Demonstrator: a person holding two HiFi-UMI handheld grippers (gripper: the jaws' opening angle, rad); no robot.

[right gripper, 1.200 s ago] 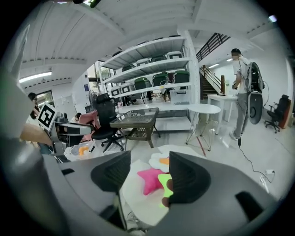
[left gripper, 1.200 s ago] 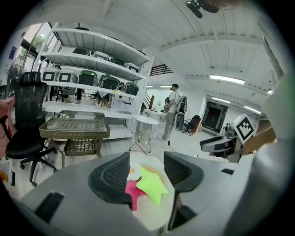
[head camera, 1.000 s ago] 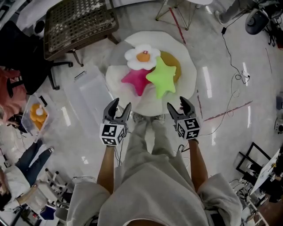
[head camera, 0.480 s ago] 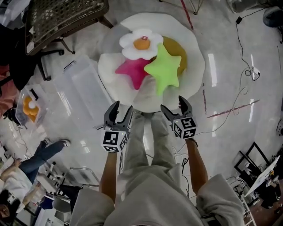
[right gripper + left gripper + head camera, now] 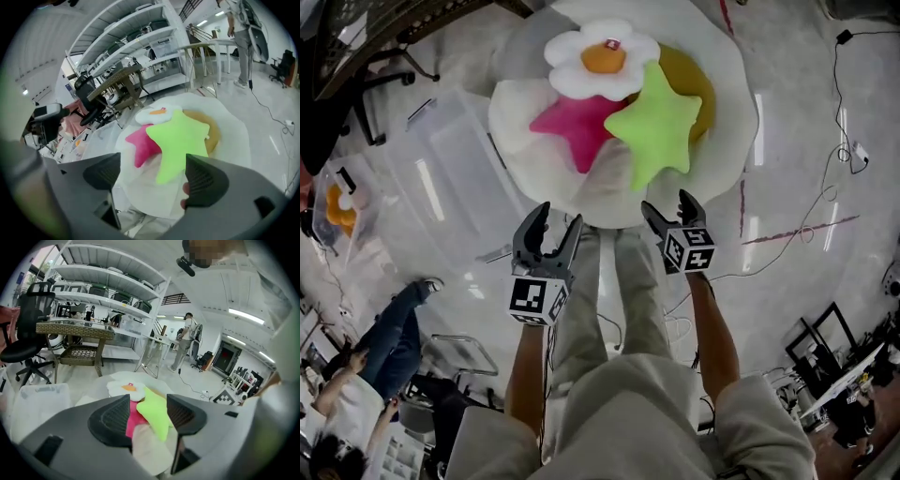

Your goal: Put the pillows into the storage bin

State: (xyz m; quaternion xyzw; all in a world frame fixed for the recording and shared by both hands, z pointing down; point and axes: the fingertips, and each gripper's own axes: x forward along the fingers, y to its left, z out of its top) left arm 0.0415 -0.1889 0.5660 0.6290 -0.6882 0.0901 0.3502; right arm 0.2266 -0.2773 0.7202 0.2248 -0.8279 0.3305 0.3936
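Head view: both hand-held grippers point at the pillow pile on the floor. The left gripper (image 5: 558,217) has its jaws spread and nothing sits between the pads. The left gripper view shows only the pile through the gap, well beyond the tips. The right gripper (image 5: 667,204) is also spread. Its jaws have just been opening, and they grip nothing: the right gripper view shows the green star framed in the gap but clear of both pads.

Change against a second ago: the pile looks larger and sits higher in the head view. Both grippers are closer to it, and their tips now overlap the near rim of the white round cushion (image 5: 731,141). Before, they were short of that rim.

Pillows: the green star pillow (image 5: 661,127) lies on top, just far of the right gripper. The pink star pillow (image 5: 567,127) is partly under it to the left, far of the left gripper. The white flower pillow (image 5: 598,58) is on the far side, overlapping the pink star. The orange round pillow (image 5: 698,80) is under the green star at far right. All of them rest on the white cushion.

The clear storage bin (image 5: 441,178) stands on the floor just left of the pile, far-left of the left gripper. Neither gripper touches a pillow or the bin.
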